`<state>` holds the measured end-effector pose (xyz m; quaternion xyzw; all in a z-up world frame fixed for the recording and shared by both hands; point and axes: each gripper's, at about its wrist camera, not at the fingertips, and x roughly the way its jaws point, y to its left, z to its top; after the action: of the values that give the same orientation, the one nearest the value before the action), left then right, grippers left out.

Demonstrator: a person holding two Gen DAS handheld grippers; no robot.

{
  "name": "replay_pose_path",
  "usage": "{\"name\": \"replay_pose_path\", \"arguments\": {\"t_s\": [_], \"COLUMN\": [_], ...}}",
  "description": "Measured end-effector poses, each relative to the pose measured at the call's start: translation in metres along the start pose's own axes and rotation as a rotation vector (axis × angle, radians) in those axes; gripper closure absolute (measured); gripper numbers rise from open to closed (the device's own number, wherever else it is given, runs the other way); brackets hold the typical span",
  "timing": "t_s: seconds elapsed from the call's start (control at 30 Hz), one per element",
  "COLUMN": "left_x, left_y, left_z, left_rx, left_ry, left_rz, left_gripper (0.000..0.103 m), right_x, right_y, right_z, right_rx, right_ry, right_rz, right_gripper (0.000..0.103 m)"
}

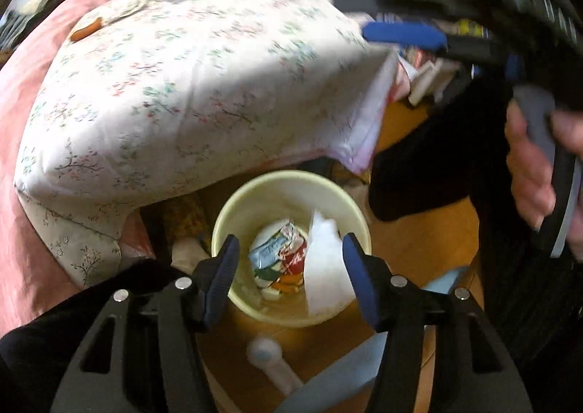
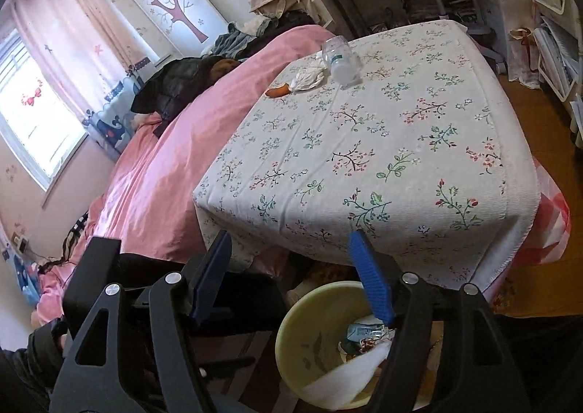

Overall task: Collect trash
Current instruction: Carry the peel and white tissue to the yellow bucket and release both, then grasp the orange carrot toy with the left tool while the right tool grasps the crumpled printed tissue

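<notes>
My left gripper hangs open right over a pale yellow bin on the floor, nothing between its pads. Inside the bin lie crumpled colourful wrappers and a white sheet of paper. My right gripper is open and empty, above the bed's near corner, with the bin below it. It also shows blurred as the right gripper in the left wrist view, a hand on its handle. Far across the bed lie a clear plastic bottle, a crumpled tissue and a small orange piece.
The bed has a floral sheet and a pink duvet with dark clothes piled at its far end. A red-and-white plastic bag hangs at the bed's right corner. A white object lies on the wooden floor by the bin.
</notes>
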<state>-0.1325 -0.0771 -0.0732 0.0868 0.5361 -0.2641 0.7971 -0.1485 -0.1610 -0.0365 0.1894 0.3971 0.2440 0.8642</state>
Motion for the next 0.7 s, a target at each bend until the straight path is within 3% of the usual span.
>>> {"name": "replay_pose_path", "arguments": {"t_s": [0.23, 0.4, 0.53, 0.7], "left_x": [-0.027, -0.042, -0.044, -0.048], "left_y": [0.024, 0.053, 0.067, 0.07], "left_z": [0.007, 0.005, 0.005, 0.003], "left_rx": [-0.145, -0.309, -0.411, -0.432], "left_ry": [-0.173, -0.293, -0.329, -0.351], "left_rz": [0.004, 0.033, 0.048, 0.08], "left_gripper": [0.037, 0.031, 0.03, 0.029], "right_x": [0.005, 0.008, 0.012, 0.013], "right_y": [0.004, 0.006, 0.009, 0.01], "right_z": [-0.003, -0.004, -0.005, -0.006], "right_rx": [-0.023, -0.035, -0.048, -0.061], "right_ry": [0.014, 0.023, 0.032, 0.036], "right_rz": [-0.016, -0.023, -0.031, -0.038], "right_gripper": [0.037, 0.036, 0.036, 0.035]}}
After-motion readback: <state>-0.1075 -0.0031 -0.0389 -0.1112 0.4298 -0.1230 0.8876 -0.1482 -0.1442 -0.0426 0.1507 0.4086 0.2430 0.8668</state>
